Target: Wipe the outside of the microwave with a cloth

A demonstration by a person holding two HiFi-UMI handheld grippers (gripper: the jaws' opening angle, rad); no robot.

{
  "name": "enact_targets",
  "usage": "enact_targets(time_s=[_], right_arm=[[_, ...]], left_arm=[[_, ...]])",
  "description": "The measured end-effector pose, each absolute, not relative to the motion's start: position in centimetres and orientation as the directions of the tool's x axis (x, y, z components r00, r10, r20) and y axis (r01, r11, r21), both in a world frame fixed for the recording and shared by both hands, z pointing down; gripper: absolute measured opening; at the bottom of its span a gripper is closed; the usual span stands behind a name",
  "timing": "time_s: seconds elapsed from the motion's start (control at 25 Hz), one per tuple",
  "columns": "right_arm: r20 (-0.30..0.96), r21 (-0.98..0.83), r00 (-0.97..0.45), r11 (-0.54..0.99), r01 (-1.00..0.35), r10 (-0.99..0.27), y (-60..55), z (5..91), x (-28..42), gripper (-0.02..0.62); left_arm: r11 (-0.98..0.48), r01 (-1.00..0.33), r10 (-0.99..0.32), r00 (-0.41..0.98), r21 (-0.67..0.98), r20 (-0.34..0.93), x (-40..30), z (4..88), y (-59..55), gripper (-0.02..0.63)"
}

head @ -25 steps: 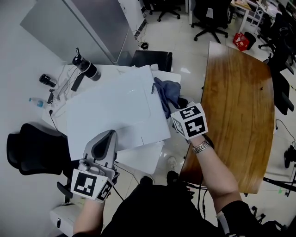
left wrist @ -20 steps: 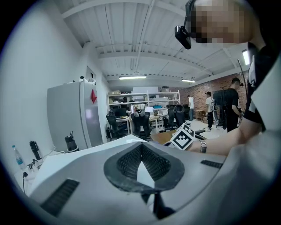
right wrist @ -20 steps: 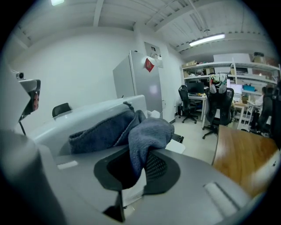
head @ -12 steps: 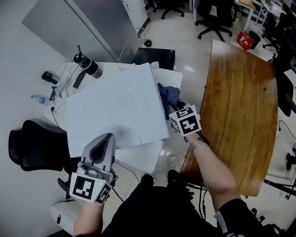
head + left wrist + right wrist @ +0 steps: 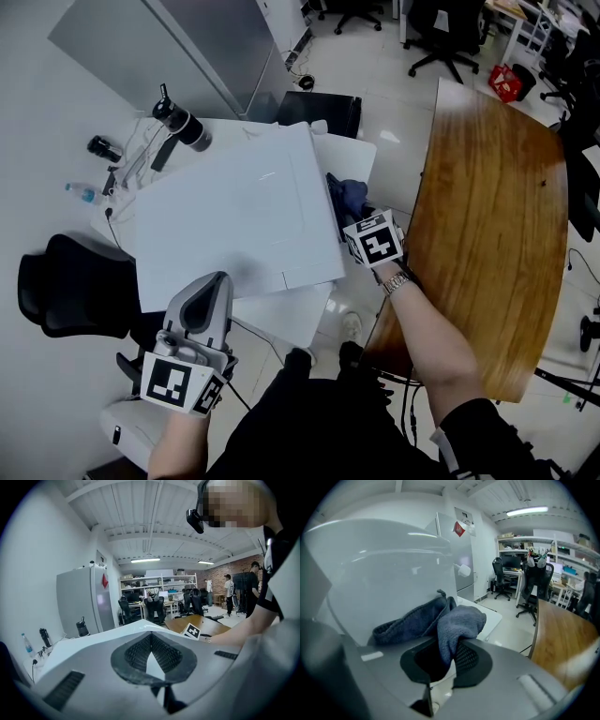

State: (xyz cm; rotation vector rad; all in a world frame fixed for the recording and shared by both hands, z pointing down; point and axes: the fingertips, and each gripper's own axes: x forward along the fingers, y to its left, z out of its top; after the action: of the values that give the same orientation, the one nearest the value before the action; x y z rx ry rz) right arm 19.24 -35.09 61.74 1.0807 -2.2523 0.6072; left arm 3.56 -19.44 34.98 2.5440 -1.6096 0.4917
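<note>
The white microwave (image 5: 234, 216) fills the middle of the head view, seen from above. My right gripper (image 5: 358, 214) is at its right side, shut on a dark blue cloth (image 5: 347, 194) that lies against that side wall. In the right gripper view the cloth (image 5: 457, 620) bunches between the pads and drapes left along the microwave's side (image 5: 379, 569). My left gripper (image 5: 215, 278) rests at the microwave's near left corner, shut with nothing in it. In the left gripper view its tips (image 5: 151, 638) meet over the white top (image 5: 89, 644).
A brown wooden table (image 5: 487, 216) stands close on the right. A black bottle (image 5: 180, 127), a small water bottle (image 5: 80, 192) and cables lie behind the microwave on the white table (image 5: 281, 319). A black chair (image 5: 66, 291) is at left, a grey cabinet (image 5: 178, 47) beyond.
My right gripper has slid down the microwave's right side with the cloth, so less cloth shows above the marker cube. The left gripper has stayed put.
</note>
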Motion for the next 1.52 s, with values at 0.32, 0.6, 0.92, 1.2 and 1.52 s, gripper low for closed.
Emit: enact_targets(time_s=[0.32,0.6,0.92,1.2,1.52], right_arm=[[0.703,-0.147,-0.487,0.564,-0.812,-0.518,-35.1,64.0,19.2,0.046],[0.748,-0.104,-0.425,0.542,-0.834,-0.510,-35.0,65.1,20.1,0.046],[0.747,-0.072,-0.387,0.514,-0.855,-0.540,-35.0,64.0,21.6,0.046],[0.714,-0.037,-0.371,0.497,-0.867,-0.594,-34.3,60.9,22.3,0.046],[0.646,0.042,-0.318,0.448,-0.893,-0.694,-31.8,55.0,23.4,0.046]], left_arm=[[-0.407,-0.908,-0.876,0.357,-0.100,0.325,2.5,35.1,-18.8,0.003],[-0.398,-0.912,-0.879,0.350,-0.098,0.323,2.1,35.2,-18.5,0.003],[-0.390,-0.917,-0.887,0.349,-0.085,0.301,1.2,34.8,-18.2,0.003],[-0.392,-0.917,-0.893,0.362,-0.068,0.269,0.1,34.0,-17.5,0.003],[-0.390,-0.920,-0.901,0.375,-0.029,0.220,-3.0,33.7,-14.9,0.003]])
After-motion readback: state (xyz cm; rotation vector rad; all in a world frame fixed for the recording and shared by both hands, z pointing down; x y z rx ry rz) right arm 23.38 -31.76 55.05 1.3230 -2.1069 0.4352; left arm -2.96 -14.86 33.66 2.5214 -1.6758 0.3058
